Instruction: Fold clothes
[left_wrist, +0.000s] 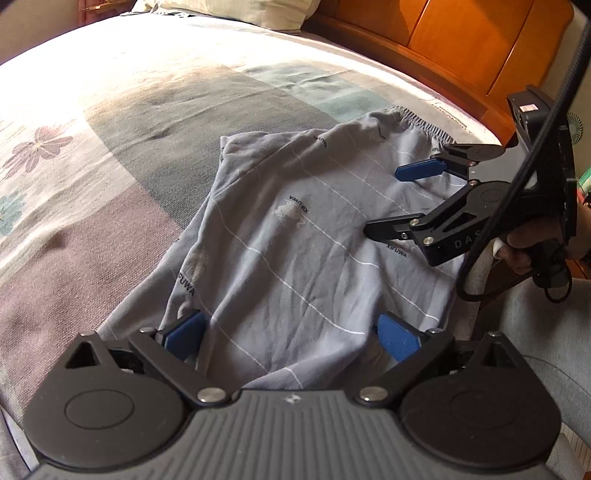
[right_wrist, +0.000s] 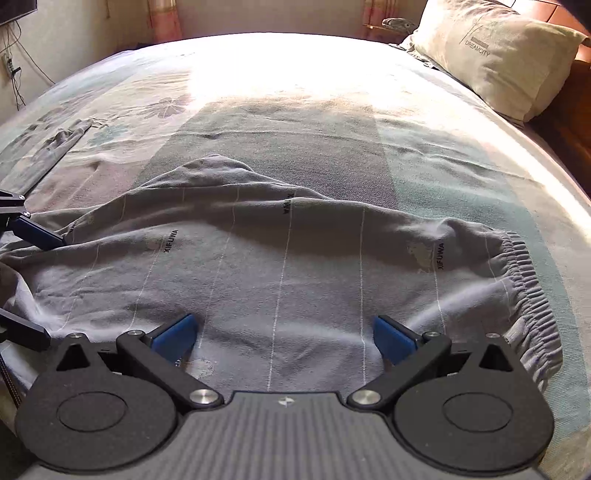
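A grey-blue garment (left_wrist: 295, 240) with thin white lines and XIFUWA prints lies folded and wrinkled on the bed; its elastic waistband (right_wrist: 524, 280) is at the right end. My left gripper (left_wrist: 291, 336) hovers open just over the garment's near edge, blue pads wide apart and nothing pressed between them. My right gripper (right_wrist: 284, 336) is likewise open over the cloth near the waistband end. In the left wrist view the right gripper (left_wrist: 384, 201) shows from the side with jaws spread. The left gripper (right_wrist: 55, 290) shows at the left edge of the right wrist view.
A flowered bedspread (right_wrist: 295, 122) covers the bed. A pillow (right_wrist: 491, 55) lies at the head, by the wooden headboard (left_wrist: 461, 40). Another piece of grey cloth (right_wrist: 55, 144) lies far left. A person's hand (left_wrist: 524, 243) and a black cable (left_wrist: 517, 177) are at the right gripper.
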